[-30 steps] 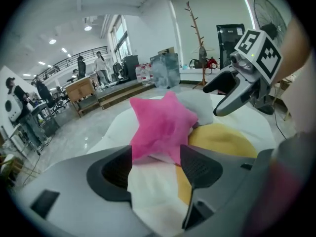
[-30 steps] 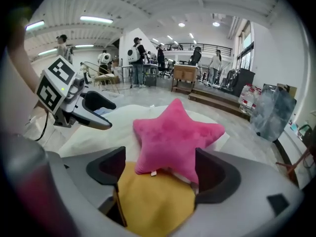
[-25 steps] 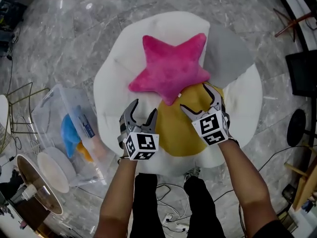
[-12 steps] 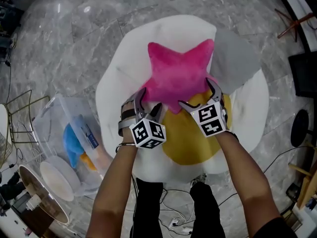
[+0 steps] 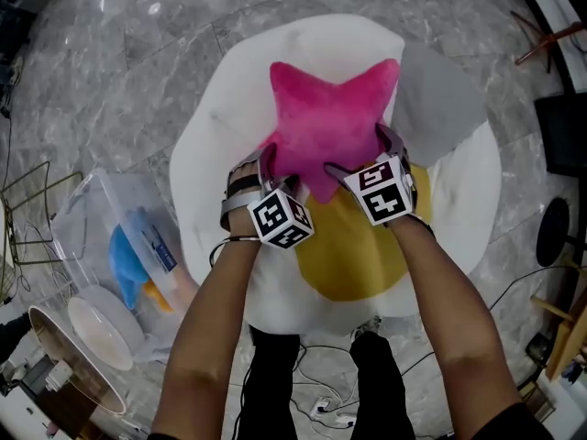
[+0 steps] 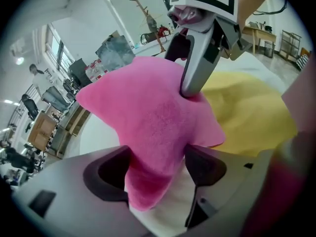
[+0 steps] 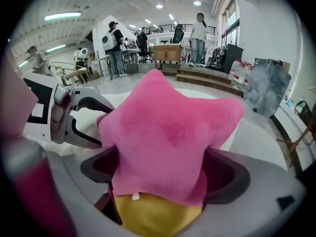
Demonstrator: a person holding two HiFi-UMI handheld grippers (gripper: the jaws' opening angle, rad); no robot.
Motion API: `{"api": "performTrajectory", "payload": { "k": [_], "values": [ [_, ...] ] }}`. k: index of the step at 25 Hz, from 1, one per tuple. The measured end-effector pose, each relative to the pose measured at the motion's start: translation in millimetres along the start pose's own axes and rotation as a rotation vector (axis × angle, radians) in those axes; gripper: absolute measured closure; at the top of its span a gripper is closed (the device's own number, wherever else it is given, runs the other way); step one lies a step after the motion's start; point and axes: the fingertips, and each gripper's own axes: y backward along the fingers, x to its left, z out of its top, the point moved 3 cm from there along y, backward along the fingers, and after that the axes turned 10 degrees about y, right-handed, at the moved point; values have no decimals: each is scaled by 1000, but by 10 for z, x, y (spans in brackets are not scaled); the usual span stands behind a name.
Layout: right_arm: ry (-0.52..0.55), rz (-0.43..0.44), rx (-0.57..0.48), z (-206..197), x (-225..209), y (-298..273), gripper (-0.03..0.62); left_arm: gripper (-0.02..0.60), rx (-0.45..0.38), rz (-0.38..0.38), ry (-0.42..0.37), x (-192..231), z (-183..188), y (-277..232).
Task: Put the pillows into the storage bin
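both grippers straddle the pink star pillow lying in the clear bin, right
No: the head view shows the pink star pillow lying on the white and yellow cushion, not in the clear bin. The left gripper and right gripper, jaws just opened wider, do straddle it.

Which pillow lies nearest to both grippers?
The pink star pillow: its lower points stand between the jaws of the left gripper and right gripper, which have just been opening. The yellow pillow lies beneath it; the grey one lies apart.
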Motion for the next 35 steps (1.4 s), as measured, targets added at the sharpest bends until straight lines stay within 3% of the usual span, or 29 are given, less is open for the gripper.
{"api": "performTrajectory", "payload": {
  "k": [6, 12, 16, 23, 35],
  "values": [
    [8, -13, -2, -72, 9, 32, 148, 306, -34, -20, 30, -55, 21, 37],
    [-23, -5, -10, -67, 36, 186, 257, 374, -114, -21, 134, -90, 84, 226],
    [-44, 6, -42, -22, -22, 396, 273, 385, -179, -37, 173, -122, 180, 432],
    [35, 24, -106, 210, 38, 969, 273, 385, -230, -7, 221, -230, 322, 955],
    [135, 110, -159, 337, 311, 2107, 273, 383, -179, 147, 290, -684, 566, 2123]
  ]
}}
